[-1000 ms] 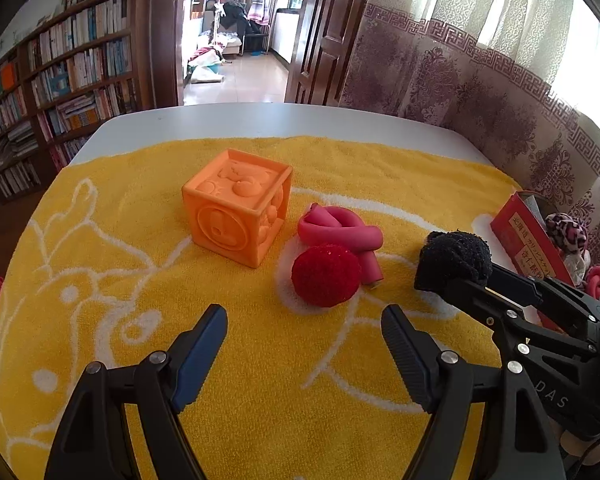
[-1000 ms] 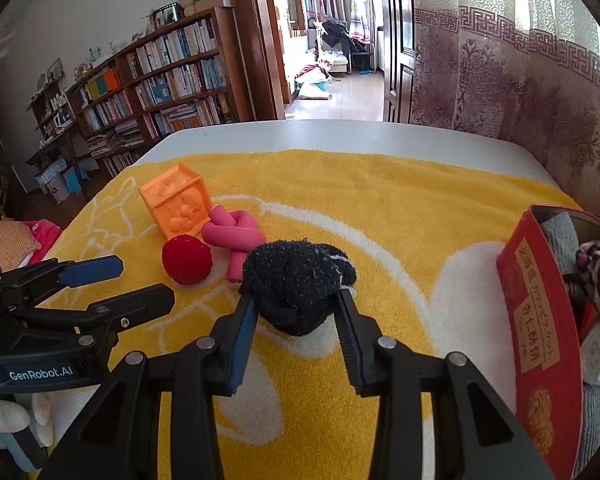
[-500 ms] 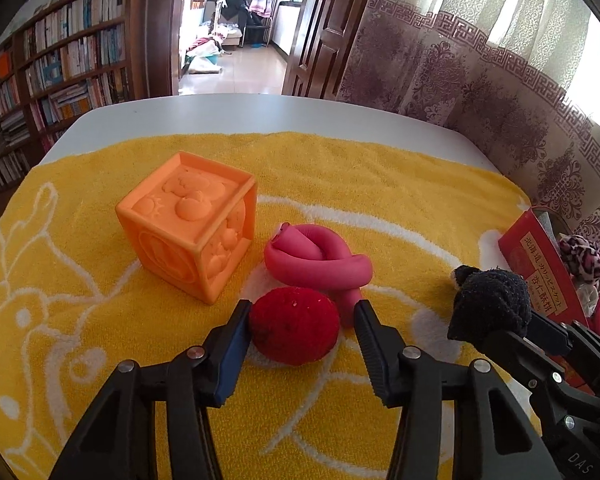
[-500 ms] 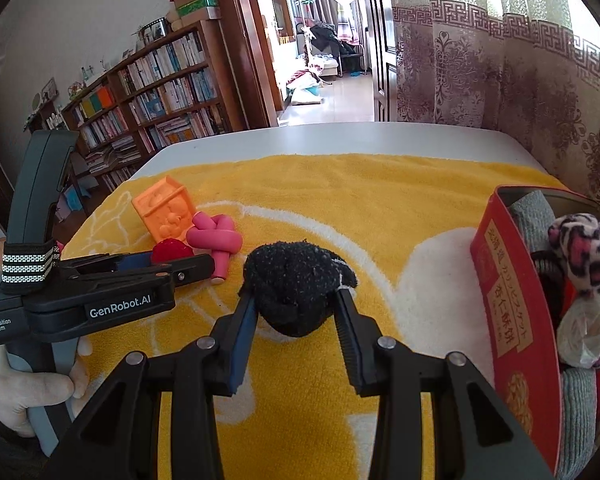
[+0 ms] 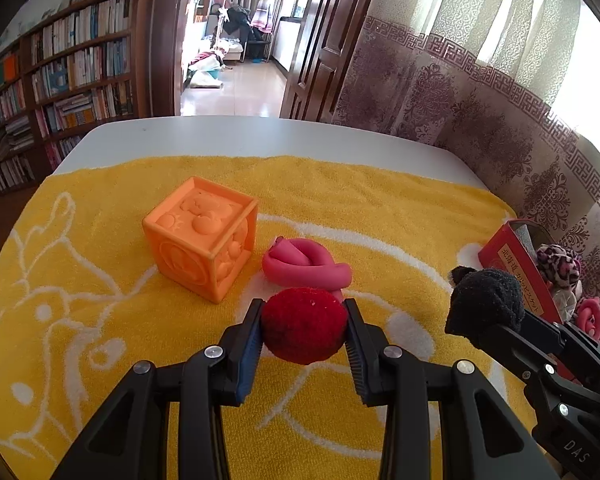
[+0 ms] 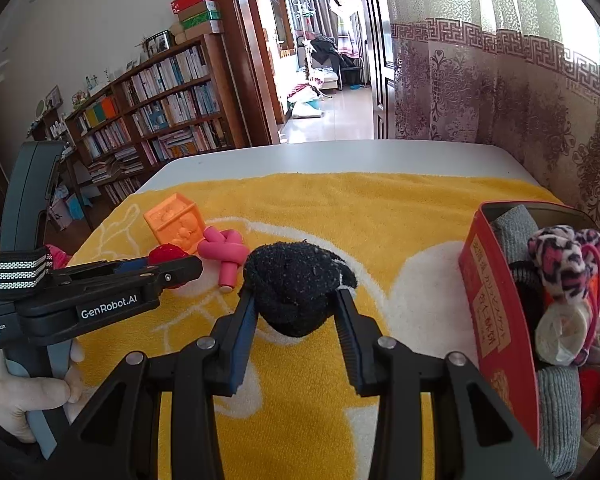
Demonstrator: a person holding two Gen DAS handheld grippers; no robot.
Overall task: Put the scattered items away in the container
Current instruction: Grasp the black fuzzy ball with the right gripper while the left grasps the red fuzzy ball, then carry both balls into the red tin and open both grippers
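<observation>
Left hand-held gripper [image 5: 303,330] clamped on red pompom [image 5: 303,324], at towel [image 5: 340,200] level. Right hand-held gripper [image 6: 296,308] clamped on black sock [image 6: 296,286]. My next move: lift both, carry into red box [image 6: 496,308].

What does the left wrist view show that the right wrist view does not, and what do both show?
Only the left wrist view shows the left hand-held gripper shut on the red pompom. Only the right wrist view shows the person's hand and the grey cloth in the red container. Both show the orange cube, pink tube and black pompom.
</observation>
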